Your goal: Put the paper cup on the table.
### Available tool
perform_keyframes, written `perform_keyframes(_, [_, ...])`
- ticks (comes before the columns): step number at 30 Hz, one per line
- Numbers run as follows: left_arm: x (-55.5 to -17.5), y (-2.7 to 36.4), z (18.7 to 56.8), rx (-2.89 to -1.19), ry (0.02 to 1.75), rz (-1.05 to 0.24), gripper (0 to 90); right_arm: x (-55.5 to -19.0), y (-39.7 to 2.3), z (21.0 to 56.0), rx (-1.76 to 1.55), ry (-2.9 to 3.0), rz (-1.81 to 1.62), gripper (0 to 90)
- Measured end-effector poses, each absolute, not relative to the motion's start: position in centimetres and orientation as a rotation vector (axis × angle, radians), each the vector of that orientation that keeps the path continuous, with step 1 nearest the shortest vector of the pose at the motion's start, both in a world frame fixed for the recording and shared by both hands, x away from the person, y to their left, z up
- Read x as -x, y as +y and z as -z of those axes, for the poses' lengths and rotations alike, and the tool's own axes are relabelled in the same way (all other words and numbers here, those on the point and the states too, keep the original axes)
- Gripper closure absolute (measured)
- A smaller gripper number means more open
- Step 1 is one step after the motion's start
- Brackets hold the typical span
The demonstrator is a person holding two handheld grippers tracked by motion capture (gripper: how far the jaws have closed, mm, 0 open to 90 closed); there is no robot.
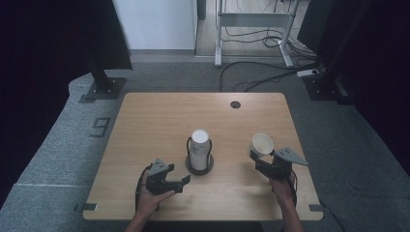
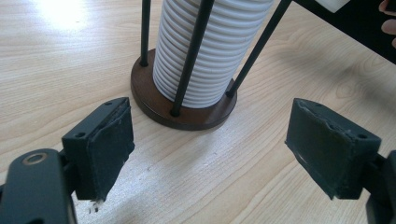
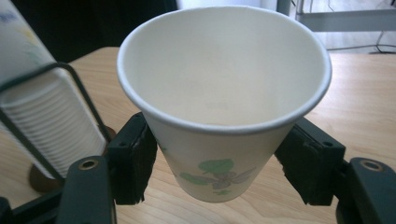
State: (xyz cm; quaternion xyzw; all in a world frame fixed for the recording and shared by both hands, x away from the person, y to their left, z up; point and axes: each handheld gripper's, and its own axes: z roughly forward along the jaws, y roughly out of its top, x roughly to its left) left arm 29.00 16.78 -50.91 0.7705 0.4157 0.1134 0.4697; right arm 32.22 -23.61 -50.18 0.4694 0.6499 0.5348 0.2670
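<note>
One paper cup [image 1: 262, 144] is already off the stack of cups [image 1: 199, 149] and clamped by its lower body in the right gripper [image 1: 258, 160], right of centre in the high view, held tilted above the table [image 1: 159, 121]. The stack sits in its wire holder [image 1: 199, 164] mid-frame. The left gripper [image 1: 180, 182] – jaws wide apart, holding nothing – rests lower left of the holder. What seems left – setting the cup down.

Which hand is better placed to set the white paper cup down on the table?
Right. The right gripper is shut on the white paper cup above the wooden table; the left gripper is open and empty.
</note>
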Motion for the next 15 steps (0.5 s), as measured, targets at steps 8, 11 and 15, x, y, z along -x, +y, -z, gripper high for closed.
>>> perform_keyframes(8, [-29.0, 16.8, 51.0, -1.89, 1.021, -0.28, 15.0, -33.1, -24.0, 51.6, -1.317, 1.773, -1.328, 31.2])
perform_keyframes(11, [-29.0, 16.8, 51.0, -1.897, 1.021, -0.28, 15.0, -33.6, -24.0, 52.4, -1.342, 1.8, -1.259, 31.0])
perform_keyframes(15, [-29.0, 16.7, 51.1, -1.9, 1.021, -0.279, 15.0, -33.9, -24.0, 53.1, -1.356, 1.82, -1.212, 30.8])
